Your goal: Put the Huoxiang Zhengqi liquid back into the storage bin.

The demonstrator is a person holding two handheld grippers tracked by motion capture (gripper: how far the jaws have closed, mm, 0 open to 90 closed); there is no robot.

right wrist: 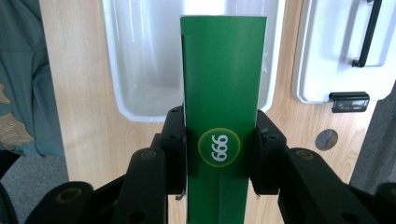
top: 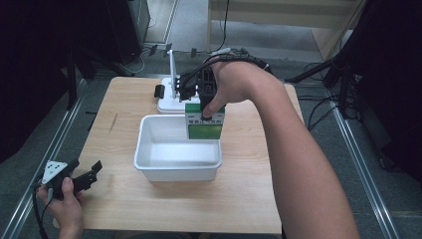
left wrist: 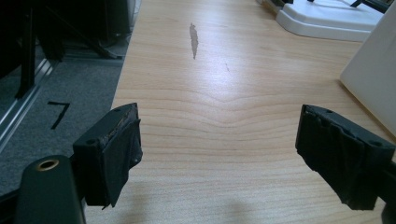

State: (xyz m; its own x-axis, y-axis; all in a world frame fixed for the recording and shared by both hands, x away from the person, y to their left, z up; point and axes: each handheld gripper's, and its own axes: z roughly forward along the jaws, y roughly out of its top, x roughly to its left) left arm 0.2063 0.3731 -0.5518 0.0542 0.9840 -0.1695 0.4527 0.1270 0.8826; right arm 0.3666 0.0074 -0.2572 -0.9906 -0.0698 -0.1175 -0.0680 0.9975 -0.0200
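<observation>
Your right tool [top: 201,102] is clenched on a green box [top: 204,124], gripping it at the top from above. In the right gripper view the two black jaws press on the box's [right wrist: 219,93] opposite narrow sides, just at the level of a round yellow-ringed mark reading "666" or "999", depending on which way up you take it. The box hangs upright over the far right part of a white tub [top: 149,144], its lower end inside the tub's rim; whether it touches the tub's floor cannot be told. In the high view the box's near face is white at the top with dark print and green below. Your right hand [top: 239,82] reaches in from the right, wrist bent down over the tub's far edge.

The white tub sits at the middle of the wooden desk [top: 239,199]. Just beyond its far edge lies a flat white base [top: 166,103] with a thin white post rising from it and a small black clip on its left side; in the right gripper view the same base [right wrist: 322,70] shows beside the tub [right wrist: 140,60], carrying a black handle and a black latch.

Your left tool [top: 88,175] rests low at the near left corner of the desk, well apart from the tub, held in your left hand [top: 64,204]. It is released: in the left gripper view its jaws stand wide apart with bare desk [left wrist: 219,107] between them. A dark streak [left wrist: 194,39] marks the wood farther out, and the tub's white wall [left wrist: 373,79] shows at the right.
</observation>
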